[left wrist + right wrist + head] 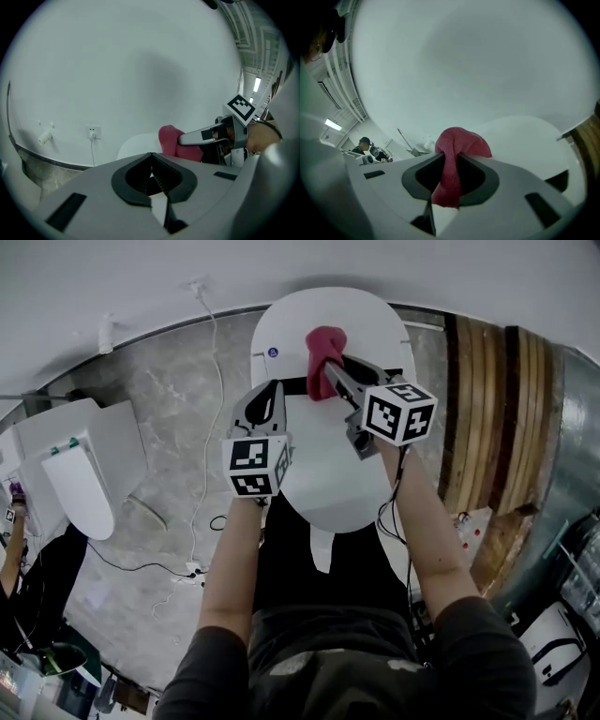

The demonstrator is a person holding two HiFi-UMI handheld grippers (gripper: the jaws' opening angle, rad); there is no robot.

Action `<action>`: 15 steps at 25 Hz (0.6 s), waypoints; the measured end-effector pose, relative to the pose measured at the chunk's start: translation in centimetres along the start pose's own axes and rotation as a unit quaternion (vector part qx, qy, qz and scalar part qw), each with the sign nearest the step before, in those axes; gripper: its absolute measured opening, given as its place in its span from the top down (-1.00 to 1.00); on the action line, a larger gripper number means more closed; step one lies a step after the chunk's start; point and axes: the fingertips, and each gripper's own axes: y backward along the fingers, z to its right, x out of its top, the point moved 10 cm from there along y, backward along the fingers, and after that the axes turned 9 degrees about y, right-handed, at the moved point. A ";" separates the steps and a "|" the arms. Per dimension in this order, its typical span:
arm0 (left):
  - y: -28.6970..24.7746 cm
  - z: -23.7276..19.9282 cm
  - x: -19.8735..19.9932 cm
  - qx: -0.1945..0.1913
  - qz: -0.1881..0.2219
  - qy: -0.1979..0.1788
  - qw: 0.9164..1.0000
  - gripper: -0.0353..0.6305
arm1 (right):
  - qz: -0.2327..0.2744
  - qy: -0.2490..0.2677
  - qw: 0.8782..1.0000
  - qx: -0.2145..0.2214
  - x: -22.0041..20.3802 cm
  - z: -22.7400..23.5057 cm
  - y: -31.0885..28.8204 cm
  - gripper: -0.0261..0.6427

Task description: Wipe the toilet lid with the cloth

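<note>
A white toilet lid (328,484) lies closed below me, with the white tank (366,320) behind it. My right gripper (330,371) is shut on a red cloth (325,354), which bunches at its tips above the back of the lid near the tank. The right gripper view shows the red cloth (452,168) pinched between the jaws, its top puffed out in front of the white tank (525,136). My left gripper (278,390) is shut and empty, held over the lid's left rear. From the left gripper view, the cloth (174,143) and right gripper (187,139) appear at right.
A second toilet (80,474) stands at the left on the marble floor. A white cable (208,418) runs down the wall and floor to a power strip (192,570). Wooden slats (492,418) rise to the right. A wall socket (93,132) shows in the left gripper view.
</note>
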 end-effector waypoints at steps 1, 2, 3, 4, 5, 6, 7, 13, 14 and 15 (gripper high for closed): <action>0.4 -0.8 0.0 -0.001 -0.002 0.002 1.000 0.87 | -0.006 0.003 1.000 0.009 -0.3 -1.5 -1.3 0.69; 0.8 -1.6 0.1 -0.002 -0.004 0.004 1.000 0.87 | -0.012 0.005 1.000 0.018 -0.5 -2.8 -2.6 0.69; 1.1 -2.3 0.1 -0.003 -0.006 0.006 1.000 0.87 | -0.019 0.007 0.999 0.025 -0.8 -4.0 -3.9 0.69; 1.3 -3.0 0.1 -0.005 -0.008 0.008 1.000 0.87 | -0.026 0.008 0.999 0.032 -1.2 -5.0 -5.2 0.69; 1.4 -3.6 0.1 -0.006 -0.009 0.009 1.000 0.87 | -0.034 0.009 0.999 0.036 -1.5 -5.7 -6.4 0.69; 1.5 -4.1 0.0 -0.008 -0.011 0.010 1.000 0.87 | -0.041 0.008 0.998 0.038 -1.9 -6.3 -7.5 0.69; 1.5 -4.6 -0.2 -0.009 -0.013 0.010 1.000 0.87 | -0.049 0.008 0.998 0.038 -2.4 -6.6 -8.4 0.69; 1.6 -5.5 -1.2 -0.014 -0.024 0.010 1.000 0.87 | -0.059 0.005 0.998 0.022 -3.1 -6.4 -10.1 0.69; 1.6 -5.3 -1.4 -0.014 -0.026 0.009 1.000 0.87 | -0.056 0.006 0.998 0.018 -2.8 -6.1 -9.7 0.69; 1.6 -5.0 -1.6 -0.013 -0.027 0.010 0.999 0.87 | -0.054 0.005 0.998 0.014 -2.7 -5.6 -9.2 0.69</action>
